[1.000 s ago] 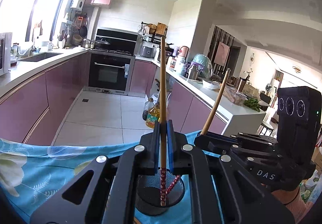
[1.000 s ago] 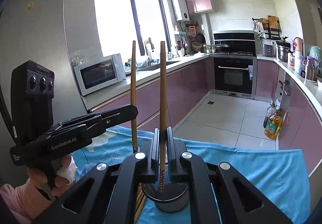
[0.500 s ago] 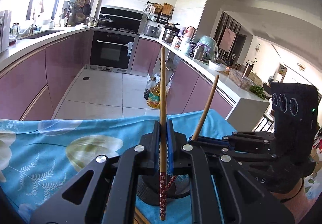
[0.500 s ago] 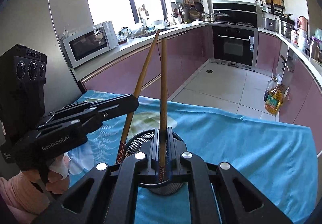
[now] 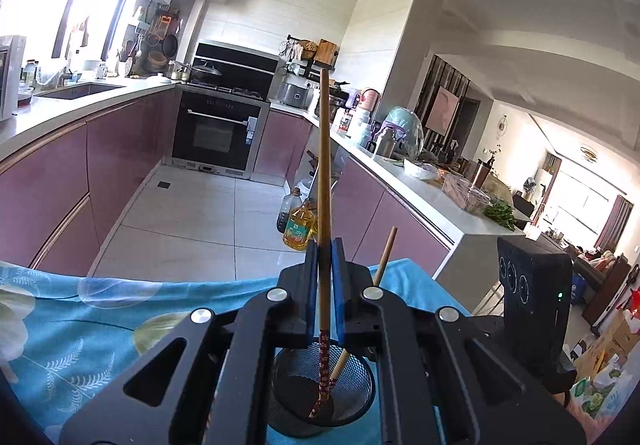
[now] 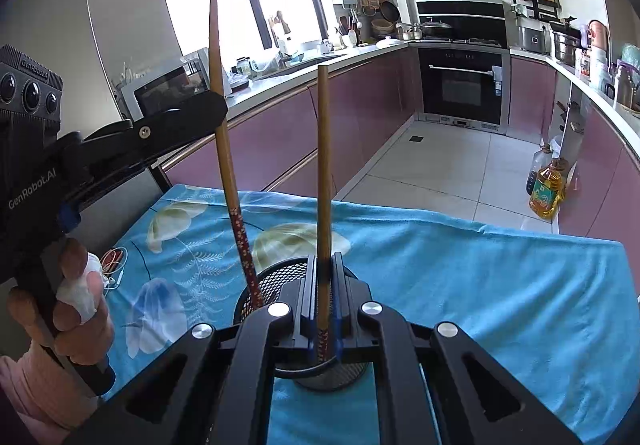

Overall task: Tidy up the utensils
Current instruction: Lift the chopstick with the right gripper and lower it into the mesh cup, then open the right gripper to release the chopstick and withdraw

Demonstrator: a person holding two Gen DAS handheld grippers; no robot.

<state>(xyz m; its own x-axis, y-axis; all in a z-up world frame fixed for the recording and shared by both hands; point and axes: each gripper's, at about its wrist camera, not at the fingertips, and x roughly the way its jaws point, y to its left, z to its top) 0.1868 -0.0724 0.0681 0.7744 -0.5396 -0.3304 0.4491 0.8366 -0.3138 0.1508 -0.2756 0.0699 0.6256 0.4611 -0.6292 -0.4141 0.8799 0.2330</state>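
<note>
A black mesh cup [image 5: 352, 401] stands on the blue floral tablecloth. My left gripper [image 5: 324, 257] is shut on a wooden chopstick [image 5: 325, 165] held upright, its red patterned end down inside the cup. My right gripper [image 6: 324, 269] is shut on a second chopstick [image 6: 323, 149], also upright, with its lower end in the cup [image 6: 276, 277]. In the right wrist view the left gripper [image 6: 218, 111] comes in from the left, and its chopstick [image 6: 224, 157] slants down into the cup. In the left wrist view the right chopstick [image 5: 386, 253] leans beside mine.
The tablecloth [image 6: 460, 269] covers a table whose far edge drops to the tiled kitchen floor. A small tangle of cord [image 6: 114, 265] lies at the left near the person's hand [image 6: 80, 309]. Oil bottles [image 6: 546, 185] stand on the floor by the purple cabinets.
Both grippers have come down over the cup with their chopsticks. The left chopstick's patterned end, outside the rim half a second ago, now sits inside the cup.
</note>
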